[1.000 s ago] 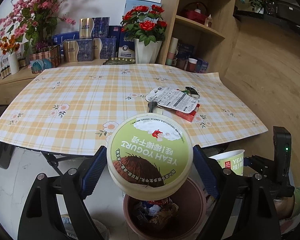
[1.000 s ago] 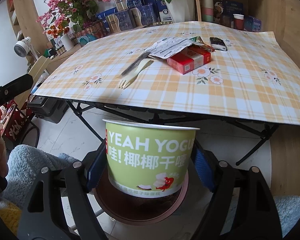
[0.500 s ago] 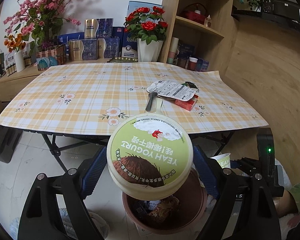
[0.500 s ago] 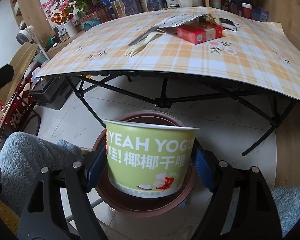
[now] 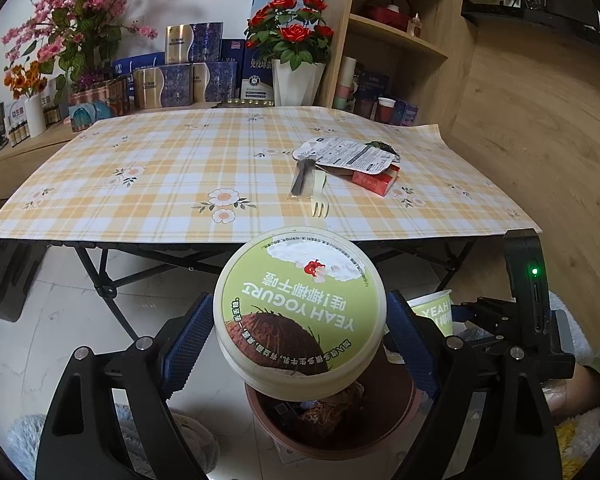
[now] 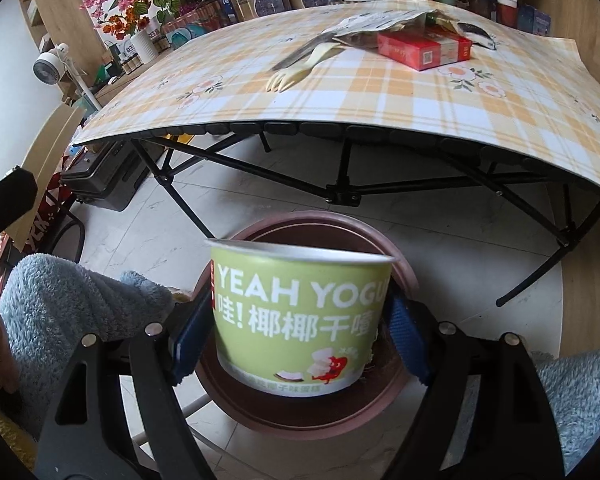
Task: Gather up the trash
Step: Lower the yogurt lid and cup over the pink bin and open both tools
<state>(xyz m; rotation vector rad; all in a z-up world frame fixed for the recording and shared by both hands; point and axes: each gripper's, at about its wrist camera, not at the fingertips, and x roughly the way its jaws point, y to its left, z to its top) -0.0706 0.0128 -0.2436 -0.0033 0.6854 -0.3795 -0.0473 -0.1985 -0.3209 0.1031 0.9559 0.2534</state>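
Trash is what I count first: one yogurt lid [image 5: 300,312], one yogurt cup [image 6: 300,320], and on the table [image 5: 140,184] one cream plastic fork [image 5: 320,196], one dark utensil [image 5: 300,178] beside it, one printed wrapper [image 5: 348,154] and one red box [image 5: 374,182] partly under that wrapper. I have two hand-held grippers in play. My left hand-held gripper [image 5: 300,332] is clamped on the lid, blue pads pressed to its rim on both sides, holding it tilted above the brown bin [image 5: 400,412]. My right hand-held gripper [image 6: 300,332] grips the cup by its sides, upright, over the same bin [image 6: 260,412], which stands on the tiled floor [image 6: 148,236] in front of the table. From the left wrist view I can see crumpled wrappers already lying inside the bin. The cup's inside is hidden from me, so I cannot tell whether it holds anything. Fuzzy blue sleeves [image 6: 60,308] show at the edges of the right wrist view.
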